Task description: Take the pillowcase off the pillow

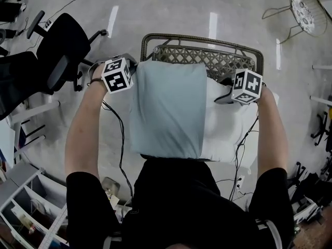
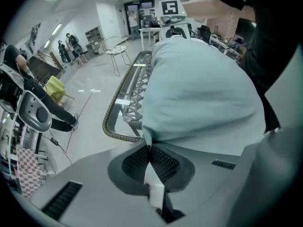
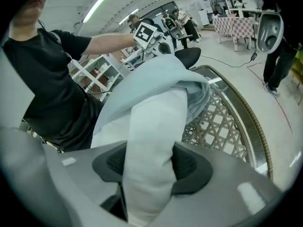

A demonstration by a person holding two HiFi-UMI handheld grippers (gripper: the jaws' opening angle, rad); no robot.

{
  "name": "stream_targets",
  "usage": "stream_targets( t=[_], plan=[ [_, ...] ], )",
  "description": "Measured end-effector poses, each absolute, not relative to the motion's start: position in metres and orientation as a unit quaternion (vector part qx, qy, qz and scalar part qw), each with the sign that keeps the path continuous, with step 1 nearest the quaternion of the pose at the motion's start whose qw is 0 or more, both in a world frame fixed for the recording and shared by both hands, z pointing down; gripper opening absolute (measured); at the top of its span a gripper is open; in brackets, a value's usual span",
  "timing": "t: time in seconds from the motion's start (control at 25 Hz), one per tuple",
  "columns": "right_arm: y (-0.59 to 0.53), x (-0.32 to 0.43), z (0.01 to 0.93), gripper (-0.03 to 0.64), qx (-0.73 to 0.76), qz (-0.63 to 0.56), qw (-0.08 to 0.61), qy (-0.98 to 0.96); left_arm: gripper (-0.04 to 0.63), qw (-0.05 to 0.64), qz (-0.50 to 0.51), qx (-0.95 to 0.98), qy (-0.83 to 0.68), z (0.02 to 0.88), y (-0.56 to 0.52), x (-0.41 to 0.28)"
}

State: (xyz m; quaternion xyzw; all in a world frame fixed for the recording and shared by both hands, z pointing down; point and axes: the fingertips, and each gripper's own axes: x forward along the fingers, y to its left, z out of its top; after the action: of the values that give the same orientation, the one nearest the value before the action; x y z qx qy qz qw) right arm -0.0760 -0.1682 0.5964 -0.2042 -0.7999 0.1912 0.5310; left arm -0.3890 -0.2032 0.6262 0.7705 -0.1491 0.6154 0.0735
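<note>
Pale-blue pillowcase (image 1: 168,113) tight in closed L claw (image 2: 150,151); white pillow (image 1: 228,128) in half-wide grip of R claw (image 3: 147,167).

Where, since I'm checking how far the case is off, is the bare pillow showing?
In the head view the bare white pillow shows right of the blue pillowcase, over the wicker table; the right gripper is clamped on its end.

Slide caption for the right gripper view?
Right gripper clamps the white pillow by its bare end; pale blue pillowcase bunched behind.

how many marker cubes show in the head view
2: one black-and-white marker cube at the far left corner of the pale blue pillowcase, one over the white pillow at right.
</note>
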Motion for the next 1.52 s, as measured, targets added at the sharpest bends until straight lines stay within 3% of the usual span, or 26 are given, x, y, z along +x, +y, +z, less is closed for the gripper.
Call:
stream_targets(
  t=[0.48, 0.8, 1.0, 1.32, 1.52],
  plan=[
    [-0.167, -0.065, 0.565, 0.221, -0.194, 0.201, 0.514, -0.811, 0.006, 0.055, 0.622, 0.766, -0.152, 0.581, -0.158, -0.440],
    [-0.211, -0.060, 0.599, 0.296, -0.065, 0.133, 0.573, -0.806, 0.009, 0.022, 0.566, 0.797, -0.207, 0.560, -0.153, -0.395],
    [-0.202, -0.075, 0.569, 0.291, 0.027, 0.087, 0.551, -0.830, 0.020, 0.054, 0.522, 0.823, -0.217, 0.568, -0.096, -0.373],
    [-0.092, -0.077, 0.545, 0.302, 0.065, 0.071, 0.525, -0.846, 0.023, 0.098, 0.444, 0.857, -0.241, 0.566, -0.013, -0.332],
    [-0.012, -0.068, 0.560, 0.329, 0.067, 0.096, 0.506, -0.854, 0.149, 0.140, 0.421, 0.856, -0.267, 0.566, 0.043, -0.317]
  ],
)
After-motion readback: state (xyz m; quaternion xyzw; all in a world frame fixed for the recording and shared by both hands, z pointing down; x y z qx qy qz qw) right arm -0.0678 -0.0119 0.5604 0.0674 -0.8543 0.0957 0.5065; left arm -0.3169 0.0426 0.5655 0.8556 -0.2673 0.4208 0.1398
